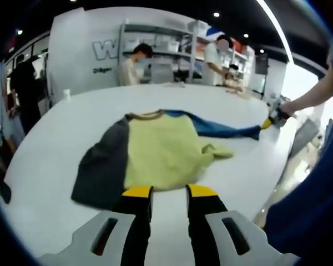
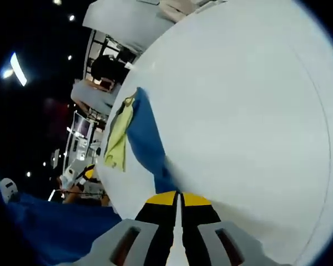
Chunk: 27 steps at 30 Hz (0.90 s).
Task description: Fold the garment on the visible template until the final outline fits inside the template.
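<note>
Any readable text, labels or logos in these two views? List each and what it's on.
"W": large letter on the white back wall in the left gripper view; the rest is cut off by the shelving.
Small dark line beneath it, starts like "Dil...": too blurred to read.
Garment, white table, both grippers: no text seen.
Right gripper view: none readable.

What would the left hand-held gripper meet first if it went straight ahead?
Probably the garment's near hem, just ahead of the open left hand-held gripper on the table; depth is uncertain.
</note>
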Available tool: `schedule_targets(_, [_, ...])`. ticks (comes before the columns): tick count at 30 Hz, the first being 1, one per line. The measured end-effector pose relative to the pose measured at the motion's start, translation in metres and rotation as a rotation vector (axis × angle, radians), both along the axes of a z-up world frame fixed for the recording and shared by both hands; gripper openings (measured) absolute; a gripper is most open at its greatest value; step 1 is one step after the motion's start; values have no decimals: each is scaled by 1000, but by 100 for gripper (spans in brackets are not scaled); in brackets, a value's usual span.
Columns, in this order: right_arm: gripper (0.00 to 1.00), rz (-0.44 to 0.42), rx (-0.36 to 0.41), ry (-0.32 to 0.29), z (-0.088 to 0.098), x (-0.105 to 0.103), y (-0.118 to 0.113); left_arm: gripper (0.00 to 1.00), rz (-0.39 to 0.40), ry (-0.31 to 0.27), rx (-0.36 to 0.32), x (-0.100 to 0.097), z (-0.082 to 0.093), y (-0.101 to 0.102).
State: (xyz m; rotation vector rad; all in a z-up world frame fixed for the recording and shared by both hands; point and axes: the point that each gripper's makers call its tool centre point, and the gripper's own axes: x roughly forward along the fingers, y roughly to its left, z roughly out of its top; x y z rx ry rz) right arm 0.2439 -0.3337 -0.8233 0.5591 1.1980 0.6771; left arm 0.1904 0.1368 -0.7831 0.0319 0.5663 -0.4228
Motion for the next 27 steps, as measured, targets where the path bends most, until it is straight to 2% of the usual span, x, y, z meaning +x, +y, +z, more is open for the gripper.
schedule_targets(7, [0, -39, -21, -33, 7, -11, -2, 21, -7, -7, -5, 4, 1, 0])
schedule_targets(11, [3, -33, -6, -89, 13, -15, 9, 21, -8, -14, -11, 5, 3, -2])
schedule_targets(14, [9, -22, 2, -110, 10, -21, 16, 21, -10, -15, -15, 5, 2, -3])
schedule_targets(18, [9, 8, 0, -163, 8, -30, 33, 21, -17, -16, -20, 5, 2, -4])
schedule_targets(19, [9, 16, -2, -189, 8, -31, 40, 21, -17, -18, -21, 5, 2, -4])
schedule_targets(21, [9, 59, -45, -287, 7, -30, 48, 21, -15, -19, -25, 6, 2, -4])
schedule_targets(22, [10, 66, -53, -304, 8, -31, 49, 21, -15, -19, -26, 6, 2, -4])
schedule_targets(25, [12, 102, -159, -415, 3, -30, 60, 21, -12, -21, -32, 5, 1, -3])
schedule_targets(27, [14, 101, -198, -444, 0, -28, 59, 21, -11, -21, -34, 5, 1, -3])
